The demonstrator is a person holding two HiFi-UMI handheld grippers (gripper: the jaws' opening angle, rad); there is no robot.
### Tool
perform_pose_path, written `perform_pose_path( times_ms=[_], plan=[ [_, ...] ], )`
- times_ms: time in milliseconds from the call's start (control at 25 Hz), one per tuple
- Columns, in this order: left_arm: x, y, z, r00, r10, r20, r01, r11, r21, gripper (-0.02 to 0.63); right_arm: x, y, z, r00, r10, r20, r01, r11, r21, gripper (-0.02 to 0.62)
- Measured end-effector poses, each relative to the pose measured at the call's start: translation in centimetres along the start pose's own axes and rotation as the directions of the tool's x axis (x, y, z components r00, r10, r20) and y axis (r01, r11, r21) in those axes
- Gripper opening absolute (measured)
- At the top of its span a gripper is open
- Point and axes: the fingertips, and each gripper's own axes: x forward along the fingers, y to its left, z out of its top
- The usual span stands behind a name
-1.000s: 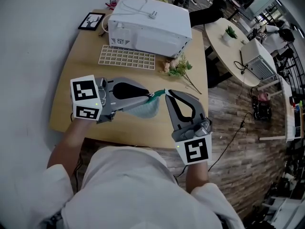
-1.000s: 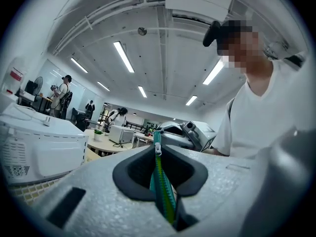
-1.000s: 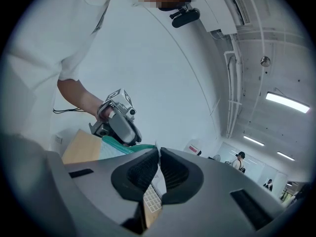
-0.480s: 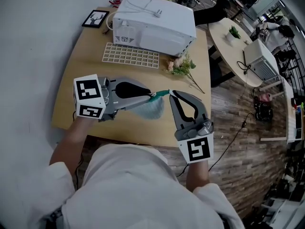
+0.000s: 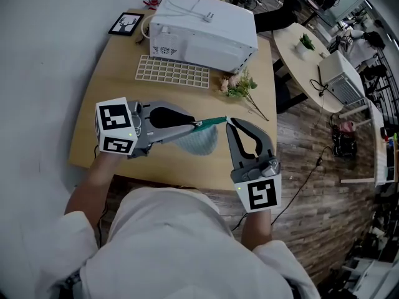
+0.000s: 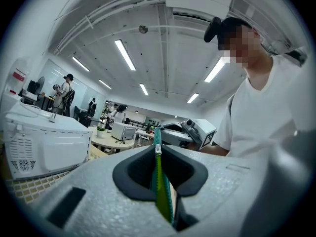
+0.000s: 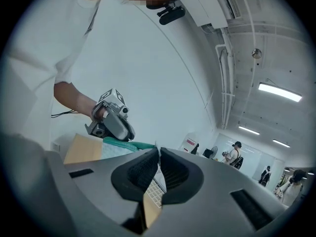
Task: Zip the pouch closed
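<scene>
Inspecting both claws, we find the left gripper point(image 5: 197, 126) clamped shut on the pouch's point(image 5: 201, 142) zip point(image 6: 160, 191); the right gripper point(image 5: 228, 123) pinches its far end; pouch hangs between their tips.

counter point(image 5: 106, 114): light wood
white appliance point(image 5: 206, 30): at the counter's far edge, cable on top
lattice tray point(image 5: 172, 72): flat, just in front of the appliance
flower sprig point(image 5: 239, 86): right of the tray
framed picture point(image 5: 126, 24): far-left corner
</scene>
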Motion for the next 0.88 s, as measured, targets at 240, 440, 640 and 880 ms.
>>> perform_pose_path(
  times_ms=[240,440,640,880],
  plan=[
    [-0.3,-0.6,-0.2,1.000,0.007,-0.007,-0.007,1.000,0.005,0.043,-0.5,0.4,-0.1,1.000,-0.013,-0.015,0.013,1.000,0.006,0.018],
    [-0.5,-1.1,-0.3,1.000,0.017,-0.009,-0.017,1.000,0.002,0.043,-1.1,0.3,-0.1,1.000,-0.018,-0.021,0.018,1.000,0.012,0.018],
    [-0.3,-1.4,-0.4,1.000,0.022,-0.012,-0.022,1.000,0.005,0.043,-1.6,0.5,-0.5,0.999,-0.019,-0.036,0.019,1.000,0.015,0.019],
    [0.1,-1.8,-1.0,0.999,0.026,-0.033,-0.026,1.000,0.006,0.043,-2.1,0.7,-1.1,0.999,-0.017,-0.046,0.018,1.000,0.017,0.020]
  ],
)
